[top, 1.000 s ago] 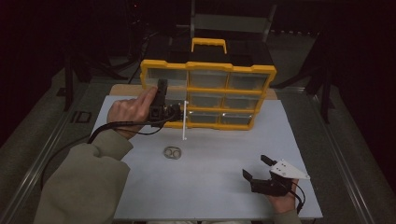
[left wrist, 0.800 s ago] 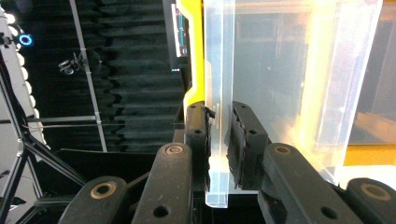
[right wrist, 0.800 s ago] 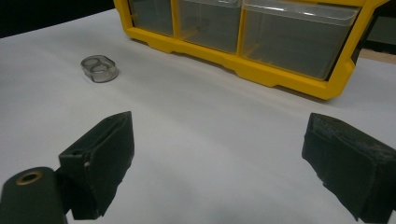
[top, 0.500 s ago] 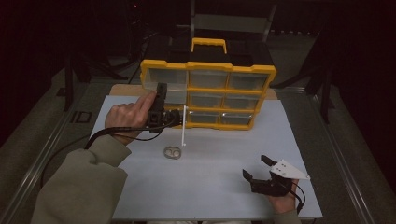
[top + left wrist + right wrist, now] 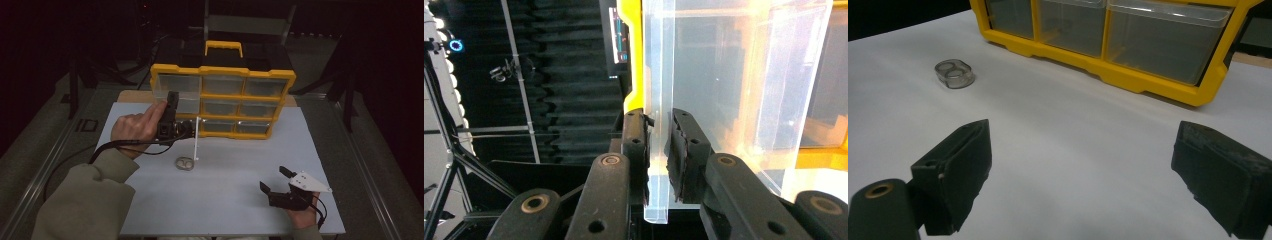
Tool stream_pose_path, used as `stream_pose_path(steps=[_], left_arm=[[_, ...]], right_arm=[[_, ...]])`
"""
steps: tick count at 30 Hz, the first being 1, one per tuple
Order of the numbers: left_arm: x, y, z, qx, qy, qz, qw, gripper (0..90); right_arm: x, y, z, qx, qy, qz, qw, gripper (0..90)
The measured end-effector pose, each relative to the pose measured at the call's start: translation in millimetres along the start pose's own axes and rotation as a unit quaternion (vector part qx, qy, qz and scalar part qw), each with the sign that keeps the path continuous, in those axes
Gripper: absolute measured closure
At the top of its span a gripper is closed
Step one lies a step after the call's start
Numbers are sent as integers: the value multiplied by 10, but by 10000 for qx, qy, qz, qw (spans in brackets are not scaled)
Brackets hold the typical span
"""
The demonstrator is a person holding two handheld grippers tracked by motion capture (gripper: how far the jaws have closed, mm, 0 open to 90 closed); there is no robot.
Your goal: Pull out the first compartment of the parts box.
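Protruding clear plastic drawer (image 5: 724,90), empty

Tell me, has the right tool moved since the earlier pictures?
No. The right tool stays at the same spot near the white table's near right corner.

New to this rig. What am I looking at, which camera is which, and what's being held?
No robot arm here: a person holds a two-jaw gripper in each hand at a white table. The high view looks down from above the person's side; the other two cameras ride on the grippers and look along their black jaws. A yellow organizer with clear drawers stands on the table, and a small clear two-ring piece lies in front of it. The left gripper is shut on the front wall of a clear drawer pulled partly out of the organizer's upper left corner. The right gripper rests open near the table's front edge, holding nothing.
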State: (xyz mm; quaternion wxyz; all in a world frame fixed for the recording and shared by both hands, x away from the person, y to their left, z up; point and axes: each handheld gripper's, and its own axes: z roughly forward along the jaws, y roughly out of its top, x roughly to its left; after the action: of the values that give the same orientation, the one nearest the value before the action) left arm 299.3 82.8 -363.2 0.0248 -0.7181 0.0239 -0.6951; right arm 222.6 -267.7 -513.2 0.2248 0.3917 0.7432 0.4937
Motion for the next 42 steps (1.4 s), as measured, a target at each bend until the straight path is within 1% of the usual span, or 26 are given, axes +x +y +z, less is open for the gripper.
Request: stream_pose_path(steps=[1,3,15,18,22,24,26,28,32,34,42], left_arm=[[6,0,-9,-4,7,30,10000,799],[1,1,-22,-10,2,-16,10000,799],[-12,7,-85,-13,54,60,10000,798],[-10,3,-99,-29,69,44,10000,798],[-13,3,-109,-27,72,83,9999,798],[-18,0,-111,-35,69,65,9999,797],[-23,-9,-114,-51,89,88,9999,797],[-35,-16,-118,-50,88,60,9999,796],[-48,-13,-130,-47,97,108,9999,794],[-58,-18,-131,-62,94,85,9999,792],[-75,-20,-133,-42,125,106,9999,782]], right_arm=[[0,0,0,0,-1,0,10000,96],[1,0,2,3,-7,-8,10000,96],[5,1,4,-5,0,2,10000,96],[5,1,4,4,-1,-4,10000,97],[7,1,7,0,6,-6,10000,97],[8,1,6,-2,2,5,10000,97],[3,1,4,-9,-5,3,10000,97],[0,1,5,4,-2,-1,10000,96],[5,5,15,2,12,14,10000,96],[5,5,21,3,20,7,10000,96],[9,3,19,7,17,3,10000,96]])
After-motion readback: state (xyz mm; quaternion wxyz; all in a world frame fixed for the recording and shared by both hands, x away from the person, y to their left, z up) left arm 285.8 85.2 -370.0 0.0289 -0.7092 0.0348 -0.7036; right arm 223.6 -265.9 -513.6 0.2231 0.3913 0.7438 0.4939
